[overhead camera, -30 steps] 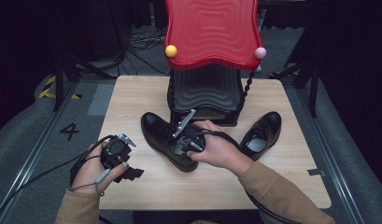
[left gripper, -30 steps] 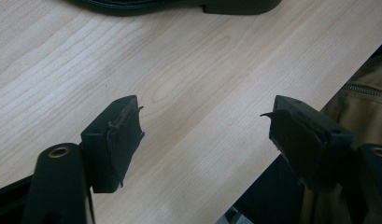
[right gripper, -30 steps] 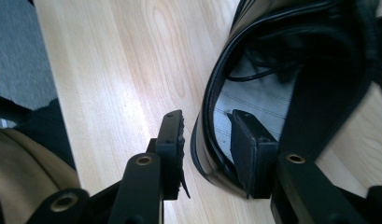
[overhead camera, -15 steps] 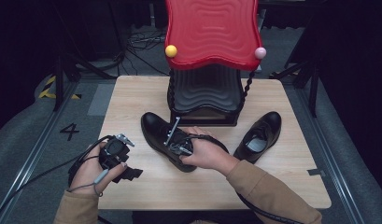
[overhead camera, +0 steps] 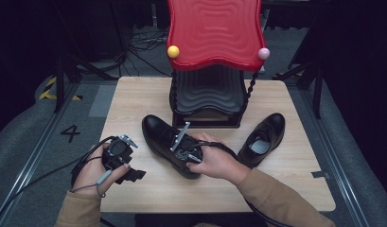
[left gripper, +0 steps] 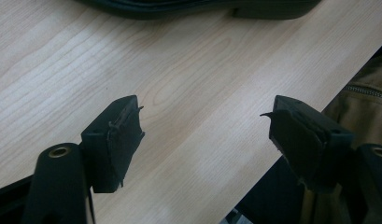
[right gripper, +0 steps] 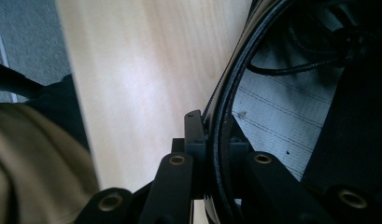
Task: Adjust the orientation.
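A black leather shoe (overhead camera: 155, 135) lies in the middle of the wooden table (overhead camera: 134, 101), toe toward the far left. My right gripper (overhead camera: 184, 152) rests on its heel end; in the right gripper view the right gripper (right gripper: 211, 135) is shut on the rim of the shoe's opening (right gripper: 226, 93), with the pale insole (right gripper: 282, 116) beside it. A second black shoe (overhead camera: 266, 137) lies to the right, apart from both grippers. My left gripper (overhead camera: 127, 166) is held near the front left edge. Its jaws stand wide apart over bare wood, and the left gripper (left gripper: 205, 126) holds nothing.
A red wavy-topped stand (overhead camera: 212, 33) on a black ribbed base (overhead camera: 207, 97) rises at the back centre, with a yellow ball (overhead camera: 173, 51) and a pink ball (overhead camera: 263, 53) at its corners. The first shoe's sole (left gripper: 202, 7) lies just beyond the left gripper. Cables trail off the table's front.
The right hand and its gripper have slid left along the shoe to its opening. The left gripper has stayed almost still, open.
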